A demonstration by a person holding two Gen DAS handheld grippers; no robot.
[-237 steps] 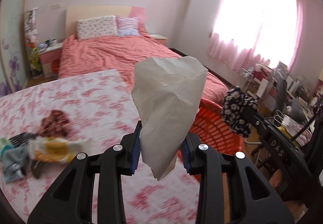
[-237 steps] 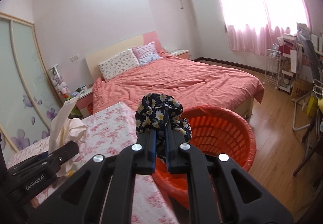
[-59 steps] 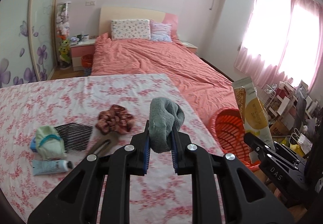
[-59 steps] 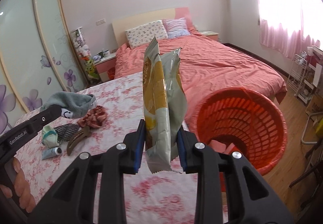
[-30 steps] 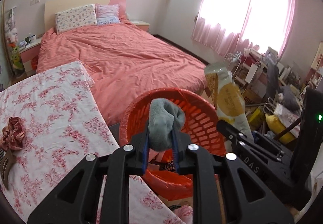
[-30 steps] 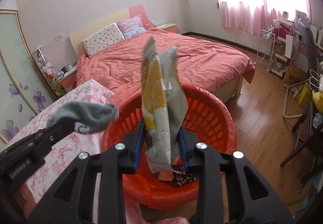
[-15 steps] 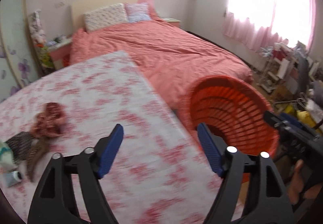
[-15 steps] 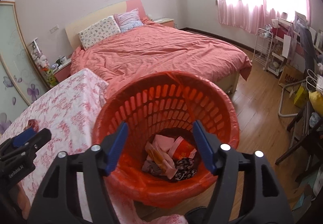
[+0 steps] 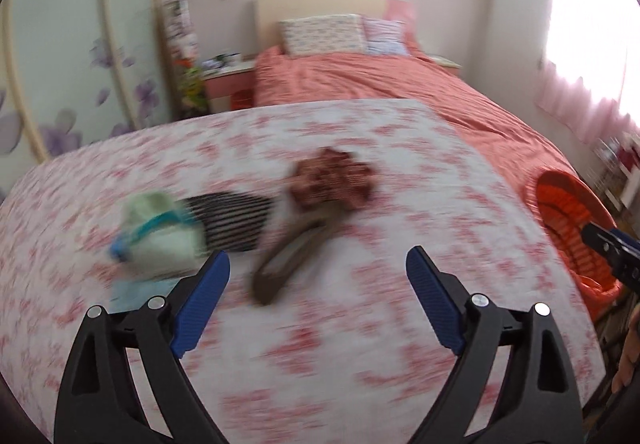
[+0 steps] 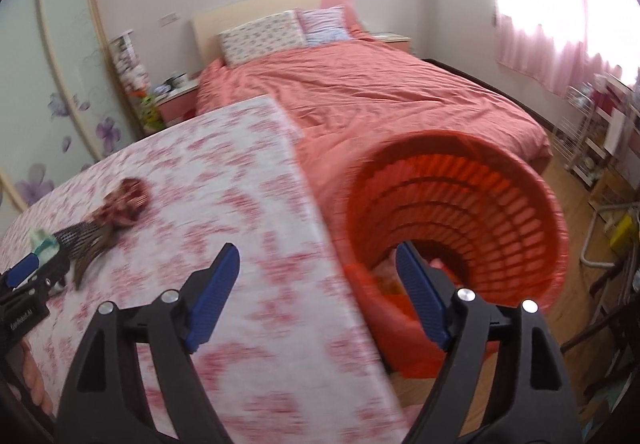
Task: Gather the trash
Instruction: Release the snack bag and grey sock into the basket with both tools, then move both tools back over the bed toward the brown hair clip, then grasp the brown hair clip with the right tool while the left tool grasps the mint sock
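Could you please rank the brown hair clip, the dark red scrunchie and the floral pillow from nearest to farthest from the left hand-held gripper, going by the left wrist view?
1. Brown hair clip: on the table, just ahead of the left hand-held gripper.
2. Dark red scrunchie: further up the table.
3. Floral pillow: at the head of the bed.

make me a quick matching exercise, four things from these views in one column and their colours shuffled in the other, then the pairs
Things:
1. basket
2. scrunchie
3. hair clip
4. left gripper fingers

Colours:
A. blue
B. brown
C. orange-red
D. dark red patterned

Pairs: 1-C, 2-D, 3-B, 4-A
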